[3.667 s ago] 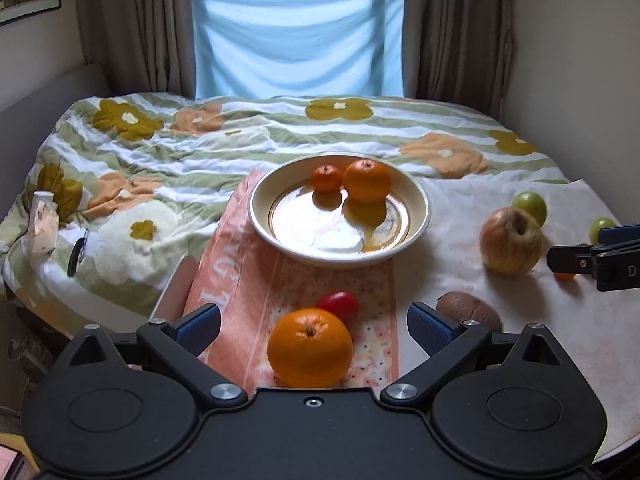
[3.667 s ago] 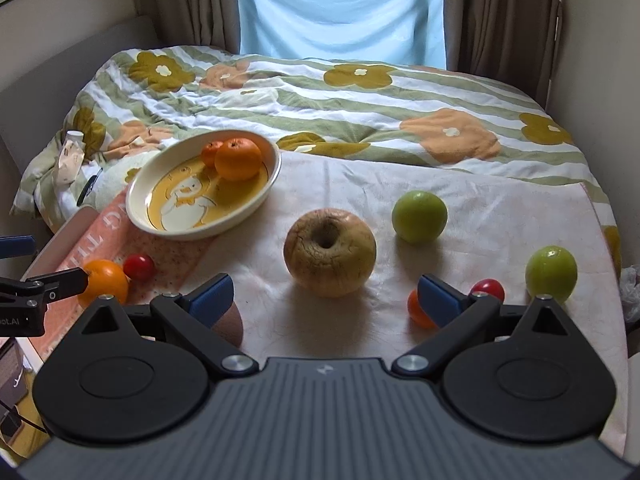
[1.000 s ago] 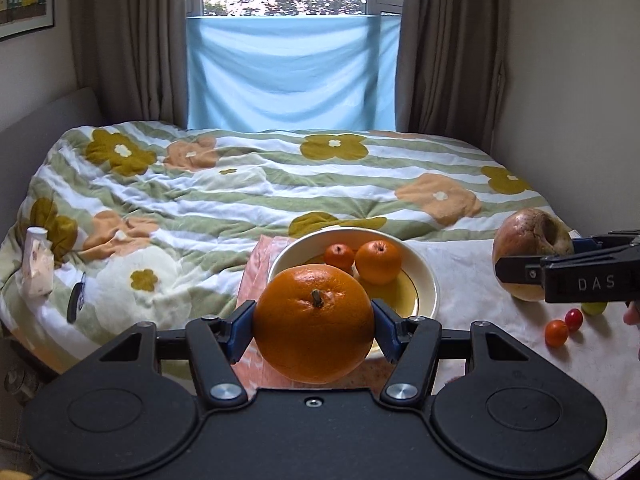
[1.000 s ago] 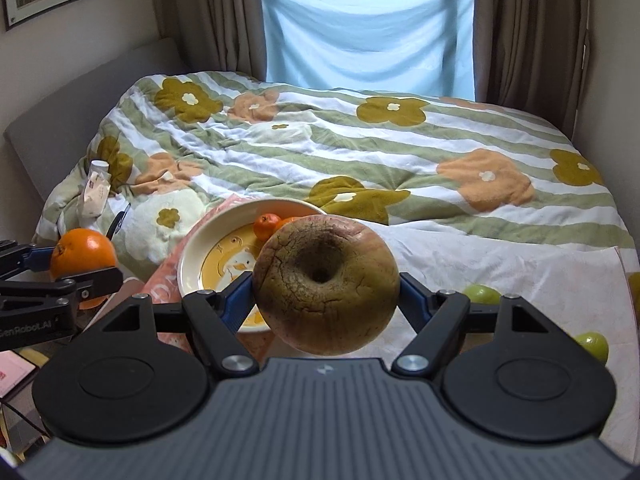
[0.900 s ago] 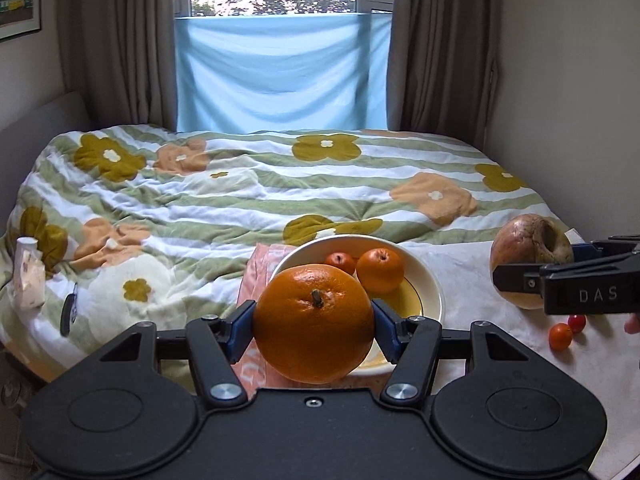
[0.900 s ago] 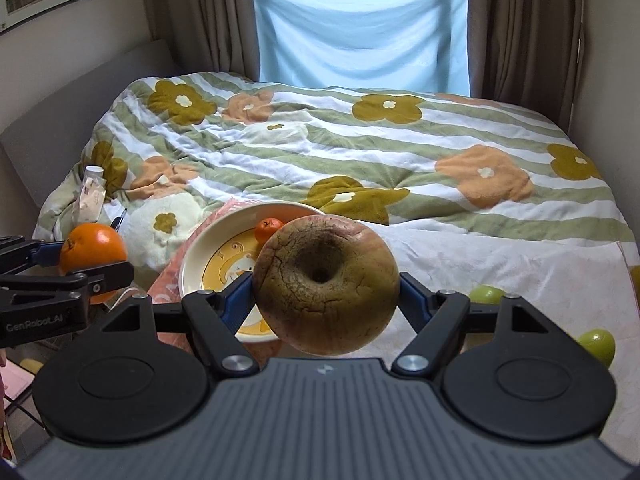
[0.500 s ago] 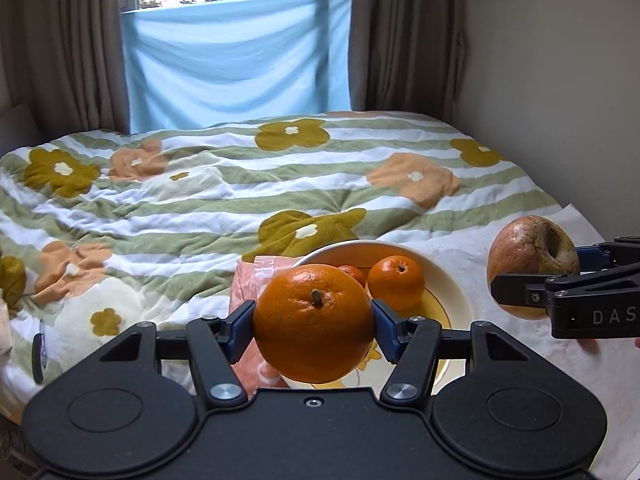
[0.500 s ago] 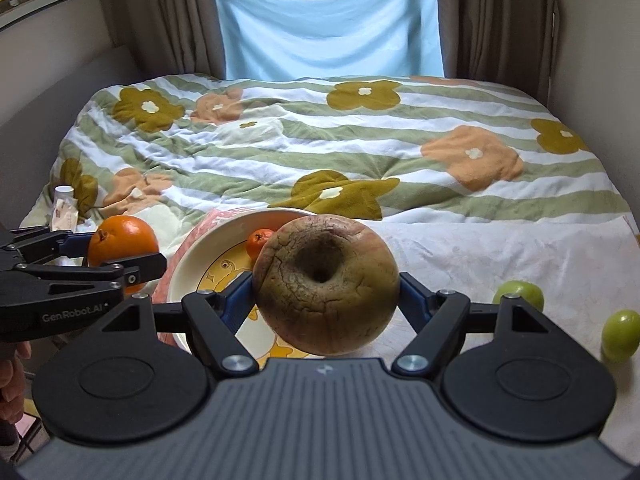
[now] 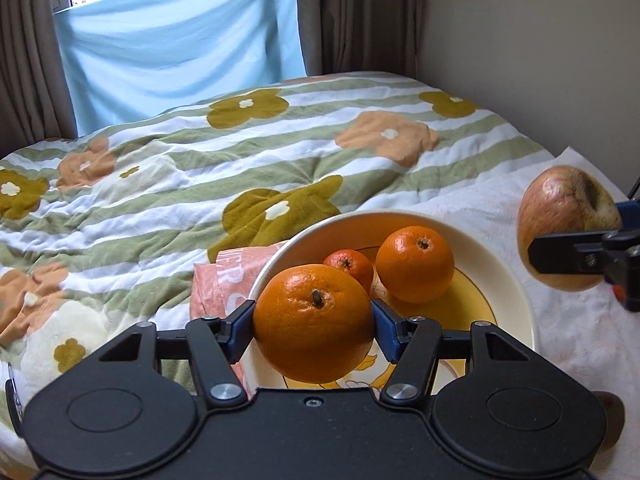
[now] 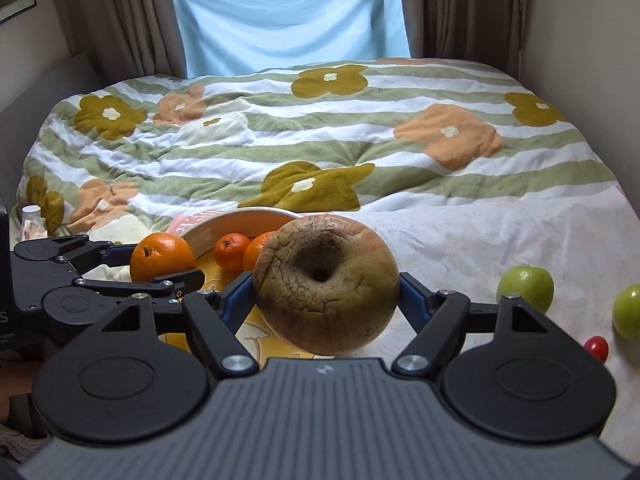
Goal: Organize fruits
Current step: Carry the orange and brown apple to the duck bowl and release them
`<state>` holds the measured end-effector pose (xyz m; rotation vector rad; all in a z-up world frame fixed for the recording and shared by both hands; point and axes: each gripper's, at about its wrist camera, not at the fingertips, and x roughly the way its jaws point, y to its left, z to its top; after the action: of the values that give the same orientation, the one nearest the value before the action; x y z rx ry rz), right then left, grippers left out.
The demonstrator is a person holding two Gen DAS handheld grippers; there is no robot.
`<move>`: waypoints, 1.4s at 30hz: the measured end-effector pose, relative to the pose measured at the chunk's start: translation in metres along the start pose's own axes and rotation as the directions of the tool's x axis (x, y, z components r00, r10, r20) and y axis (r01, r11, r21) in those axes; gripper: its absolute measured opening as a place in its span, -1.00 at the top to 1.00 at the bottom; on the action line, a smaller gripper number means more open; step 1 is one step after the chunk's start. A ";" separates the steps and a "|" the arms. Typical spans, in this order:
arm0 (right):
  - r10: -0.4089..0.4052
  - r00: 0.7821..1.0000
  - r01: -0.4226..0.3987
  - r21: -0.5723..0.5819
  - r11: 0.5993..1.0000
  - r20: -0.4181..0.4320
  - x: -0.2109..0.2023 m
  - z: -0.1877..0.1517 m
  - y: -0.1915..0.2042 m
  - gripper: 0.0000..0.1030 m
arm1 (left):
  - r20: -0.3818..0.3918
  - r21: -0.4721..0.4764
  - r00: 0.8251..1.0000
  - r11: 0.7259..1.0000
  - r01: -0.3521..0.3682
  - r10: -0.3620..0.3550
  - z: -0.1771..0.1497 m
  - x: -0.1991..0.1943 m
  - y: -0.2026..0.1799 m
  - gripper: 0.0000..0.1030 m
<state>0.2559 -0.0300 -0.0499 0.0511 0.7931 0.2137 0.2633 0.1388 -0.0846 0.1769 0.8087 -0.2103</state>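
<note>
1. Left wrist view: left gripper [image 9: 314, 320] clamps a large orange [image 9: 313, 322] above the near rim of the plate [image 9: 516, 292], which holds two smaller oranges [image 9: 415, 264].
2. Right wrist view: right gripper [image 10: 326, 286] pinches a wrinkled apple [image 10: 326, 283] at the plate's right edge; green apples [image 10: 525, 287] lie on the cloth far right.
3. Advised technique: lower each fruit onto bare plate near the resting oranges before spreading the fingers, one gripper at a time, to prevent rolling and collision.
4. Legible writing: partial letters on the pink mat [image 9: 224, 280], unreadable as a word.
</note>
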 end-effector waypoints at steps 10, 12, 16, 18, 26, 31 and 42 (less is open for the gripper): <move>-0.036 0.999 0.036 0.019 0.999 -0.002 -0.001 0.003 -0.007 -0.75 | 0.027 0.040 1.000 0.999 0.006 -0.007 0.000 0.003 0.000 -0.99; -0.036 0.999 0.036 0.020 0.999 -0.001 -0.002 0.004 -0.008 -0.75 | 0.043 0.045 0.999 0.999 0.012 -0.014 0.001 -0.005 0.001 -0.99; -0.028 1.000 0.028 0.004 1.000 -0.001 -0.003 0.006 -0.005 -0.75 | 0.045 0.047 0.999 0.999 -0.003 0.001 -0.001 -0.019 0.003 -0.99; -0.018 1.000 0.018 -0.007 1.000 -0.006 -0.002 0.006 -0.002 -0.75 | 0.047 0.033 0.999 0.999 -0.007 0.005 -0.004 -0.027 0.006 -0.99; 0.034 0.999 -0.035 -0.057 0.998 -0.033 0.013 0.004 0.020 -0.75 | 0.052 -0.055 0.998 0.998 -0.029 0.032 -0.021 -0.055 0.019 -0.99; 0.060 0.996 -0.065 -0.085 0.994 -0.061 0.027 -0.006 0.036 -0.75 | 0.064 -0.098 0.997 0.994 -0.044 0.050 -0.031 -0.071 0.024 -0.99; 0.069 0.994 -0.079 -0.113 0.990 -0.089 0.049 -0.023 0.047 -0.75 | 0.062 -0.133 0.996 0.990 -0.056 0.065 -0.047 -0.080 0.027 -0.99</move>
<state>0.2649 0.0252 -0.0941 -0.0392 0.8626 0.3341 0.1834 0.1857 -0.0561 0.0702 0.7474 -0.1045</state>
